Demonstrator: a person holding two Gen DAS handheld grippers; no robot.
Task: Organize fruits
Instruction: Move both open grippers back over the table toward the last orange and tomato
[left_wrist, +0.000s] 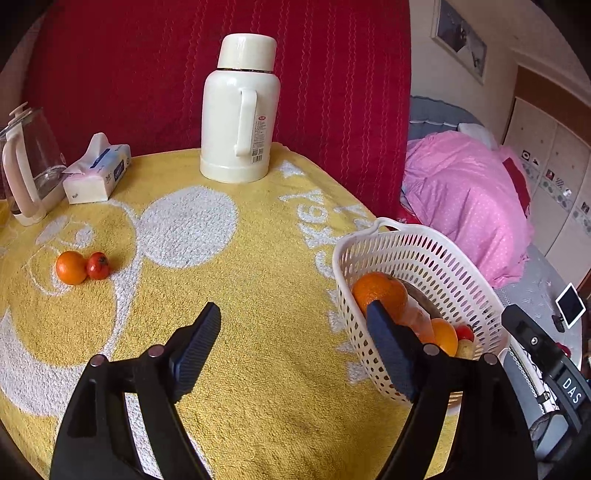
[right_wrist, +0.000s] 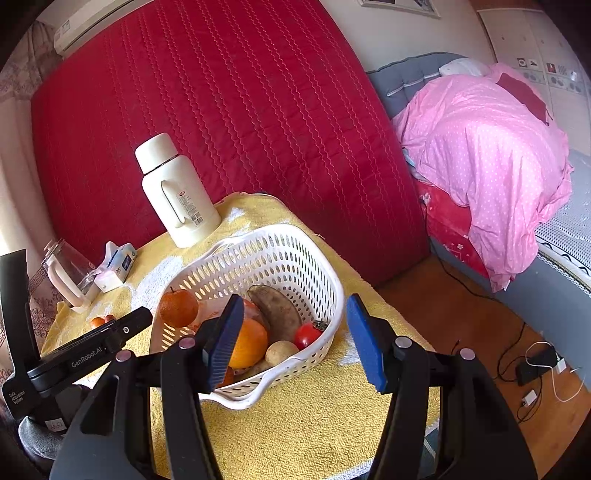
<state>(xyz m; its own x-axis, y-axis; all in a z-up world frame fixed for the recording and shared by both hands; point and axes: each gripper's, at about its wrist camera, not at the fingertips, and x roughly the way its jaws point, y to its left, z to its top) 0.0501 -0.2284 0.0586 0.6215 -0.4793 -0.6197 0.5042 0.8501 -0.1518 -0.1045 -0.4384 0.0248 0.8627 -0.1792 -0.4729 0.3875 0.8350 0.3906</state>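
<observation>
Left claw (left_wrist: 295, 350) hangs spread and empty beside the basket (left_wrist: 436, 258); right claw (right_wrist: 295, 339) straddles the basket's rim, spread, pinching nothing.

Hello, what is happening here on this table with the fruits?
A person with a tool in each hand is gathering fruit into the white basket. It already holds oranges, a dark banana, a tomato and a potato. One orange and a small red fruit remain on the yellow towel. The left tool and right tool are both open and empty.
</observation>
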